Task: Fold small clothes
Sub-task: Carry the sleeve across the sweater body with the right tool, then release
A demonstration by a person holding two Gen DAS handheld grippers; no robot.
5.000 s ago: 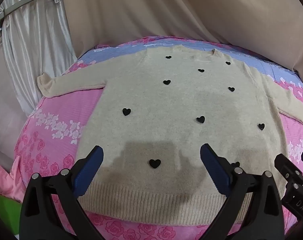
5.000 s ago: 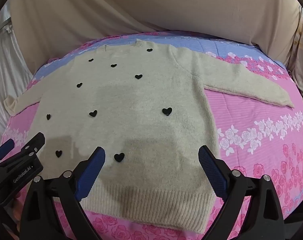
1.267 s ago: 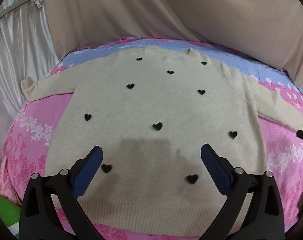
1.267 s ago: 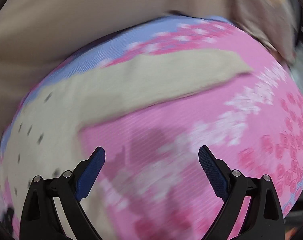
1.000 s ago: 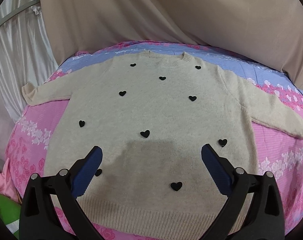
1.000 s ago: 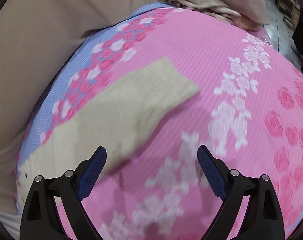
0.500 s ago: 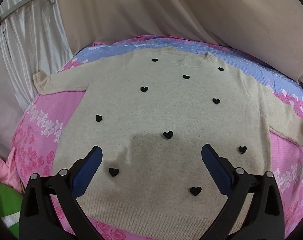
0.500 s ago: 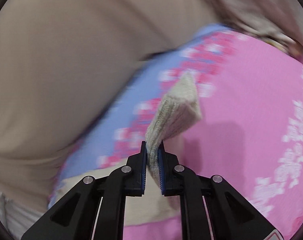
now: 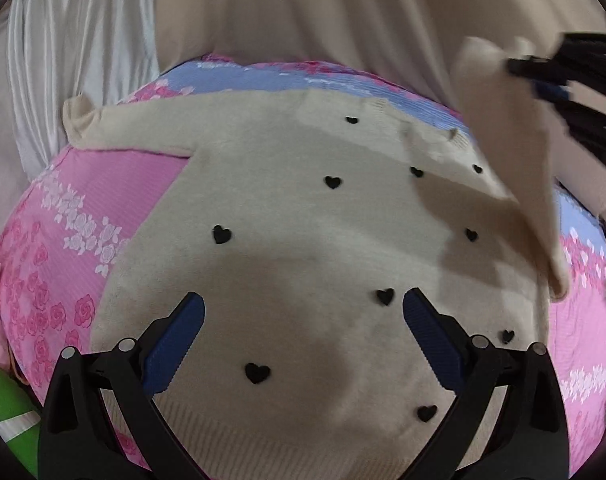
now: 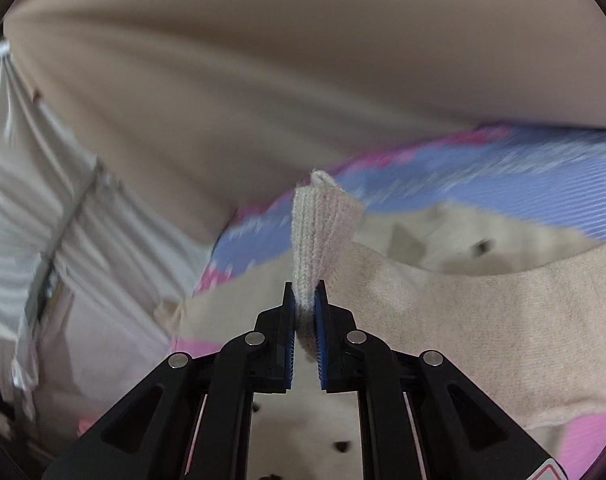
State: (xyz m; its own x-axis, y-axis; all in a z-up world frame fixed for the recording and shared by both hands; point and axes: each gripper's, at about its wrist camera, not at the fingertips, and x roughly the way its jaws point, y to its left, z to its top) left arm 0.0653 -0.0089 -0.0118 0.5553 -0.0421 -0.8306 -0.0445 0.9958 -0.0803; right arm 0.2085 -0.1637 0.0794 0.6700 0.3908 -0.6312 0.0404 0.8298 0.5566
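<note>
- The left gripper point(image 9: 303, 340) hangs with jaws wide apart and empty above the lower part of the beige heart-patterned sweater point(image 9: 303, 220), which lies flat on the pink floral bedsheet point(image 9: 83, 220).
- The right gripper point(image 10: 304, 300) is clamped on the sweater's ribbed cuff point(image 10: 323, 220), the sleeve lifted over the body.

Your sweater point(image 9: 311, 240): fuzzy matt beige knit, ribbed cuff point(image 10: 323, 224) and hem, matt black hearts. Your bedsheet point(image 9: 115, 200): finely ribbed pink-and-blue floral cloth. Your gripper fingers point(image 9: 175, 340): matt black plastic, ridged blue pads, shiny metal pins. Drapes point(image 9: 83, 40): satiny white cloth.
</note>
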